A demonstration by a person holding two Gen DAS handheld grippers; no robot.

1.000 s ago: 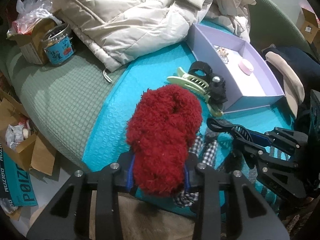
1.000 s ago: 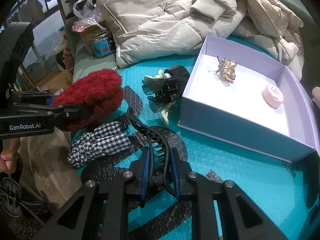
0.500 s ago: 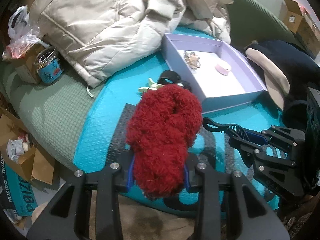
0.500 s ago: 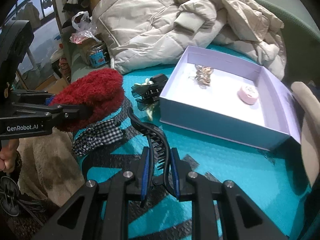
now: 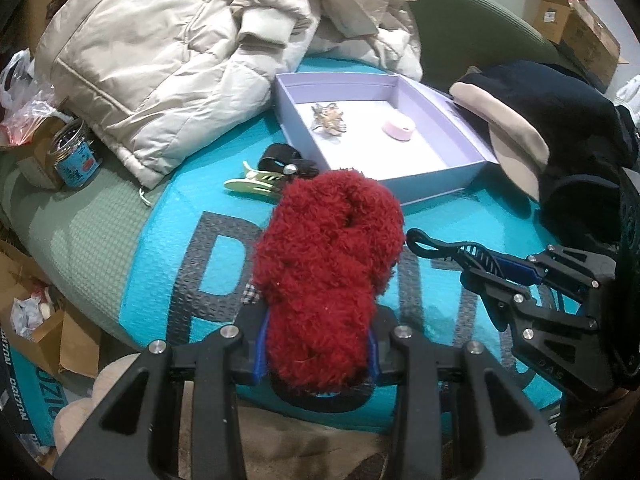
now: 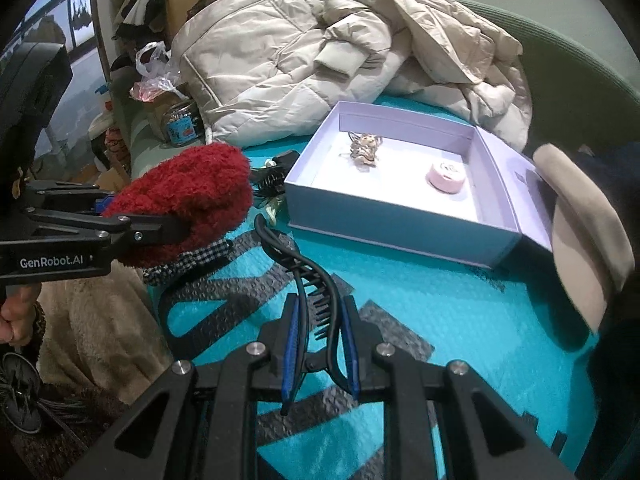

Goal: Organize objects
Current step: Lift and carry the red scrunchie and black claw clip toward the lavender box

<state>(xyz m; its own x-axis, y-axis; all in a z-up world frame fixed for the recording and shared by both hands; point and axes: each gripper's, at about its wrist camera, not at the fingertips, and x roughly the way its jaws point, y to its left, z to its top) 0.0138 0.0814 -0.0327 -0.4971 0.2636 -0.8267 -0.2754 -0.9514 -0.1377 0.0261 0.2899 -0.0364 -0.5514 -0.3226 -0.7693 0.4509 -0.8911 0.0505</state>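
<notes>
My left gripper is shut on a fluffy red scrunchie, held above the teal mat. My right gripper is shut on a black hair clip, which sticks out ahead of the fingers. In the left wrist view the right gripper shows at the right with the black hair clip. The left gripper holding the red scrunchie appears at the left of the right wrist view. A lilac box ahead holds a golden clip and a pink roll.
A checked scrunchie, a pale green claw clip and a black clip lie on the mat. A beige puffer jacket is piled behind. A tin stands left, dark clothing right, cardboard boxes beyond.
Both grippers have risen and drawn back from the mat with their loads; the box and clips look farther away and more of the mat's lettering shows.
</notes>
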